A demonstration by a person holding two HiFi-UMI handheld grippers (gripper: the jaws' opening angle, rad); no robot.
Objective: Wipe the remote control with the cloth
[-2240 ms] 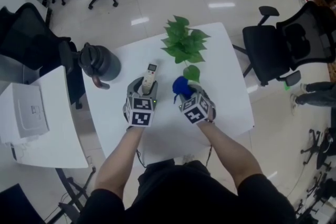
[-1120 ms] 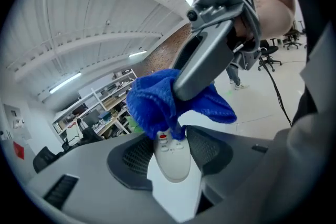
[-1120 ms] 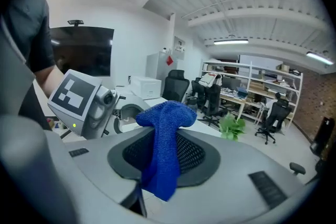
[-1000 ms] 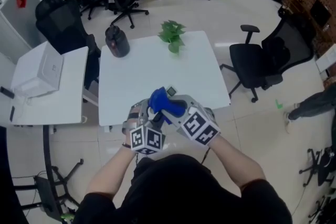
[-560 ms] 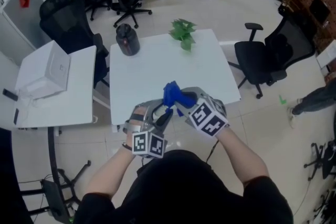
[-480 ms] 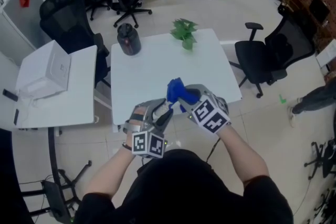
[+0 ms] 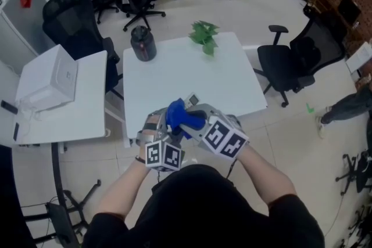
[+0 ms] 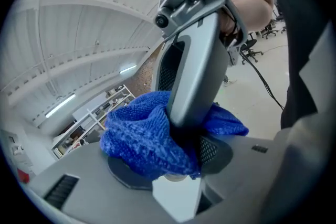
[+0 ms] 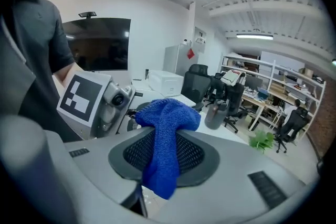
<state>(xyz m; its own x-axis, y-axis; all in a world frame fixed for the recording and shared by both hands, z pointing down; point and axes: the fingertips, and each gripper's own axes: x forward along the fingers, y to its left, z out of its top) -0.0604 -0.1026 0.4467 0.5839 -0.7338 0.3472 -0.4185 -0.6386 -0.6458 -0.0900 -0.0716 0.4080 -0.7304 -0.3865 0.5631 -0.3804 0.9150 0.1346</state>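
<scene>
The person is holding 2 grippers close to the body, low in the middle of the head view. The left gripper point(image 7: 167, 128) is sitting just left of the right gripper point(image 7: 195, 121), and the 2 are touching at the front.

The left jaws are squeezing the remote control point(image 8: 176, 199). Only a small white bit of it is showing at the bottom of the left gripper view, under the cloth. In the head view, its grey end is poking out just above the cloth.

The right jaws are pinching the blue cloth point(image 9: 168, 118) tight. The cloth is bunching up over the top of the jaws and hanging down in front of them. In the left gripper view, the right gripper is coming down from the top of the frame and pressing the cloth onto the remote control.

The white tabletop point(image 7: 192, 75) is lying higher in the head view, just above the grippers. A green plant point(image 7: 203, 36) is standing near its far edge. A dark jug point(image 7: 142, 43) is standing at its upper left corner. A black chair point(image 7: 296, 61) is waiting to the right of the tabletop.
</scene>
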